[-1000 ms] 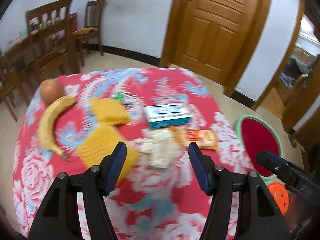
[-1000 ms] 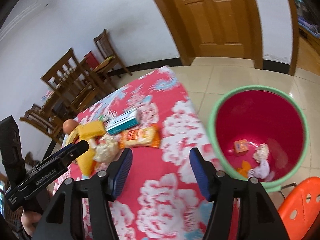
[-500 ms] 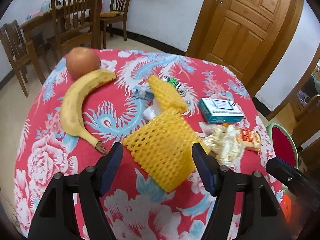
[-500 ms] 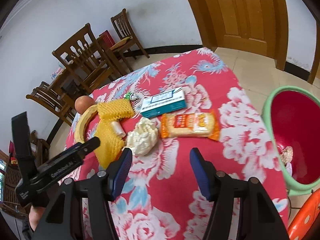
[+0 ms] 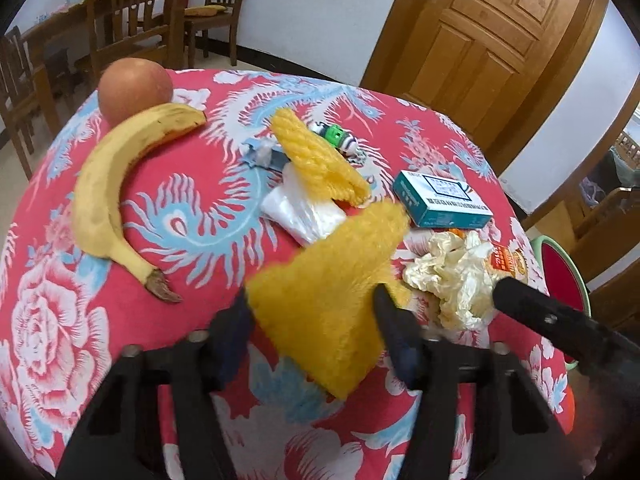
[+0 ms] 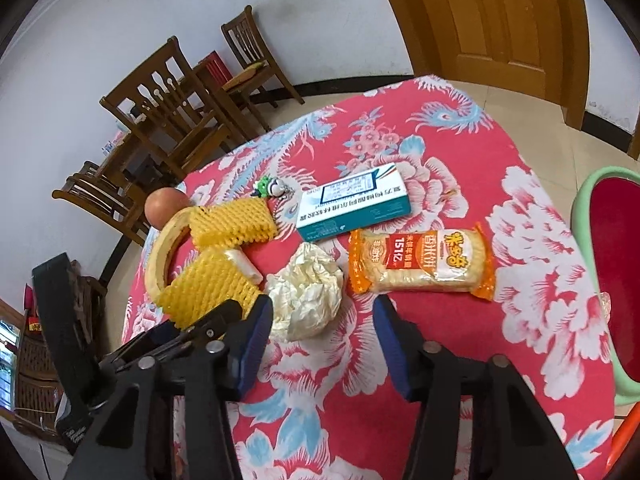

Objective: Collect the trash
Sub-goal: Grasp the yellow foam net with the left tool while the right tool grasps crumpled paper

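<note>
Both grippers have dropped toward the table, jaws closing. The left gripper (image 5: 312, 328) now straddles the yellow foam net (image 5: 324, 296) at lower centre, contact unclear. The right gripper (image 6: 324, 332), half spread, frames the crumpled tissue (image 6: 306, 292) without gripping it. Pickups look imminent.

Left claw (image 5: 312, 320), right claw (image 6: 324, 332): black frames, blue pads, silver screws.

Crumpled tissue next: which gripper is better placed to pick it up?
Right. The right gripper has the crumpled tissue just ahead between its fingers, pads not pressing it. The left gripper is busy: its jaws have just been closing around the yellow foam fruit net, beside the tissue.
</note>
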A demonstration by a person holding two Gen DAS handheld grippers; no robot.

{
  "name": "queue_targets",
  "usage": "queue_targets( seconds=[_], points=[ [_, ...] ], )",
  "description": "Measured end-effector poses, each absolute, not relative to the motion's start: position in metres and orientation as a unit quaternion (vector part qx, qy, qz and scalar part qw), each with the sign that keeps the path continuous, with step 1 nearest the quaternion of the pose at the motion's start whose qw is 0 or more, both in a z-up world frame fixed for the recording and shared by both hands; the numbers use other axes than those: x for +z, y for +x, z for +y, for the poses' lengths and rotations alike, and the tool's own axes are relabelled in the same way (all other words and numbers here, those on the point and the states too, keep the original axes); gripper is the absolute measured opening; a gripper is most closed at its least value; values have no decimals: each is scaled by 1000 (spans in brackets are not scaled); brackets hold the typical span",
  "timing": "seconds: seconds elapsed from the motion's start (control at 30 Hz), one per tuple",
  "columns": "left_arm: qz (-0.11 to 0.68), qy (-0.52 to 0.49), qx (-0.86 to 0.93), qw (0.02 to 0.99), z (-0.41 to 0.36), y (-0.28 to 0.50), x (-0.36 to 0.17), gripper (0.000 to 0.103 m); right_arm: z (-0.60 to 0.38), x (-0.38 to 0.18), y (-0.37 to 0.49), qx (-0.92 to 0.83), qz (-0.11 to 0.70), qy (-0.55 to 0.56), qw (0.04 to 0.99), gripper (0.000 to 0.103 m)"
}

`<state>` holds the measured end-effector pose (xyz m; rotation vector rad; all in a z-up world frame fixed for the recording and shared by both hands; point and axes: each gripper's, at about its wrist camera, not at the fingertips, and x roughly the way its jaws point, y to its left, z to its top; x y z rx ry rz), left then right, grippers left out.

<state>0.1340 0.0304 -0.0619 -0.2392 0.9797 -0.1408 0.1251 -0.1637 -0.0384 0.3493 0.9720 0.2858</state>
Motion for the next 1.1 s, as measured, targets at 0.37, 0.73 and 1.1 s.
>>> queue_targets(
  seconds=[0.37, 0.73, 1.1],
  points=[
    [445, -131, -89, 881, 37, 114, -39, 13, -154, -57, 138, 149, 487, 168, 844, 33],
    [421, -121, -102, 893, 32, 94, -13, 11, -147, -43, 117, 173, 470, 148, 853, 21],
    [408, -103, -154, 894, -4, 78, 10, 11, -181, -9, 78, 162, 430, 150, 876, 21]
  ],
)
